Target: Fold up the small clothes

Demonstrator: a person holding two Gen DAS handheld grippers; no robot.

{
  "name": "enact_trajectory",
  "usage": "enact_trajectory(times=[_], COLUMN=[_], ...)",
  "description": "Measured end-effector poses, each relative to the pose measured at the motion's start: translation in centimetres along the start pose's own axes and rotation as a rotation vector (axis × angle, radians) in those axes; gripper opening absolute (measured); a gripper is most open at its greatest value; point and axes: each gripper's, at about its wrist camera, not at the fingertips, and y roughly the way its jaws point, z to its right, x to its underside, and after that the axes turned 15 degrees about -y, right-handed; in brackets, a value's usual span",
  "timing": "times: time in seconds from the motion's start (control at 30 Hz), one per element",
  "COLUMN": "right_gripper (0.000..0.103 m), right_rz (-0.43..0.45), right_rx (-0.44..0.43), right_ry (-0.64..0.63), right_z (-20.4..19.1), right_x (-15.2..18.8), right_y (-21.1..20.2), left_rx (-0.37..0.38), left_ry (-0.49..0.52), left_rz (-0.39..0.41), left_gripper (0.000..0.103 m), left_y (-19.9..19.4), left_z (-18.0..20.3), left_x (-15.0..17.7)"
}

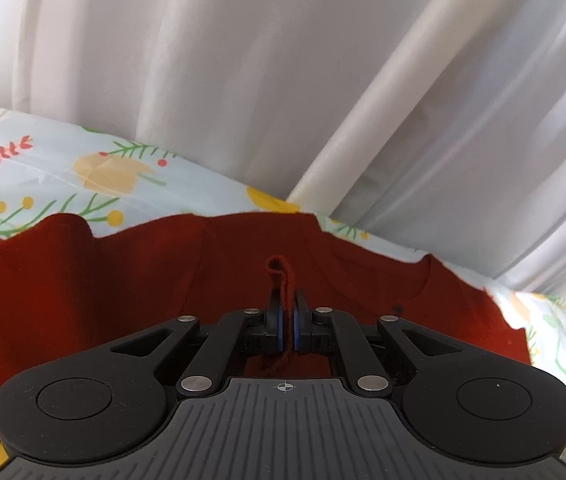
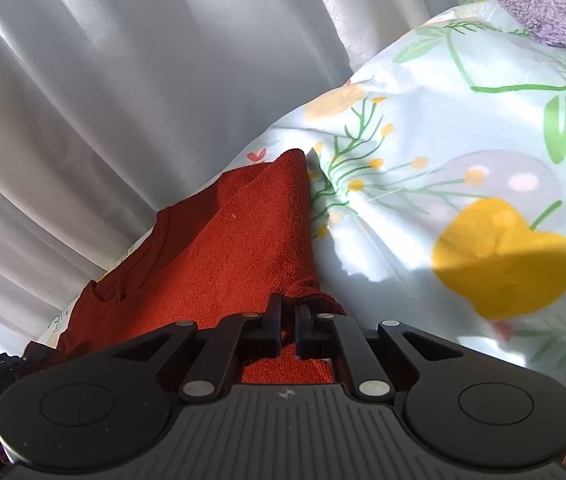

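Both my claws pinch the red shirt on the flowered sheet.

My left claw (image 1: 286,304) is closed narrow on a thin fold of the red shirt (image 1: 131,280), which pokes up between the fingers; the shirt lies spread along the far edge of the flowered sheet (image 1: 43,168), against the white curtain (image 1: 243,60). My right claw (image 2: 289,312) is clamped on a bunched edge of the shirt (image 2: 223,248). A purple fuzzy cloth (image 2: 547,4) sits near the sheet's far right corner, well apart.
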Motion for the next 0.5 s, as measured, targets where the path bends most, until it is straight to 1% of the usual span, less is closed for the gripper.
enact_trajectory(times=[0.03,0.07,0.1,0.13,0.17,0.2,0.23,0.27,0.37,0.43,0.5], right_gripper=[0.005,0.008,0.008,0.011,0.016,0.021,0.032,0.037,0.039,0.039,0.038], right_rz=[-0.014,-0.024,-0.017,-0.001,0.012,0.032,0.046,0.039,0.012,-0.019,-0.026], right_rx=[-0.014,-0.023,-0.029,-0.041,-0.048,-0.036,-0.002,0.031,0.079,0.087,0.085], right_ry=[-0.011,-0.028,-0.049,-0.071,-0.086,-0.097,-0.112,-0.133,-0.173,-0.187,-0.205], right_z=[0.0,-0.2,-0.4,-0.6,-0.8,-0.9,-1.1,-1.3,-1.5,-1.5,-1.8], right_x=[-0.1,-0.4,-0.7,-1.2,-1.5,-2.0,-2.5,-3.0,-4.3,-5.0,-5.1], right_y=[-0.2,-0.5,-0.9,-1.5,-1.8,-2.0,-1.8,-1.2,1.4,3.2,4.4], left_rx=[-0.006,-0.006,-0.004,-0.002,-0.003,-0.005,-0.004,-0.003,-0.003,-0.002,0.007], left_ry=[0.004,0.000,-0.007,-0.014,-0.017,-0.018,-0.019,-0.017,-0.006,-0.013,-0.021], left_rz=[0.000,-0.002,-0.003,-0.003,-0.004,-0.006,-0.007,-0.009,-0.012,-0.010,0.007], left_gripper=[0.006,0.006,0.006,0.006,0.006,0.006,0.006,0.006,0.006,0.006,0.006], left_y=[0.0,0.0,0.0,0.0,0.0,0.1,0.2,0.2,0.3,0.4,0.2], left_z=[-0.2,-0.5,-0.8,-1.0,-1.1,-1.1,-1.1,-1.1,-1.1,-1.3,-1.3], left_x=[0.0,0.0,-0.1,-0.2,-0.2,-0.2,-0.1,0.0,0.1,0.0,-0.2])
